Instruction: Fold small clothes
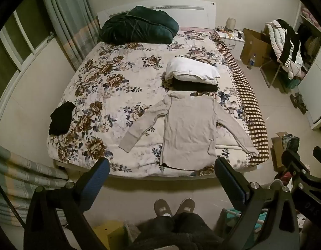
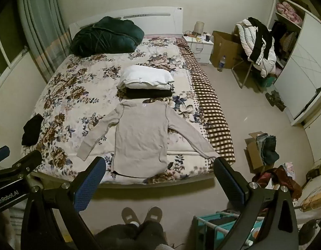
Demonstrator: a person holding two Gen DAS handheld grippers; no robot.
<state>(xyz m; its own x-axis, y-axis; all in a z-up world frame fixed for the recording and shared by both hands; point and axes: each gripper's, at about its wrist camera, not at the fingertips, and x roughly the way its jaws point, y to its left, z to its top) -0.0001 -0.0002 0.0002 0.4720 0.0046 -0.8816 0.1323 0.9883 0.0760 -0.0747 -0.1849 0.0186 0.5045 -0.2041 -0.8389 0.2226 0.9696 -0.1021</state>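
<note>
The left gripper (image 1: 161,175), black-framed with blue ribbed pads, is held tilted steeply downward, its two fingers spread as wide as they go with nothing between them. The right gripper (image 2: 159,174), of the same black frame and blue pads, points down at a similar slant and stands just as wide, also empty. The two are side by side, each showing at the edge of the other's view. Below them the person's dark-trousered legs (image 1: 179,225) and grey slippered feet (image 2: 142,213) stand close together.
</note>
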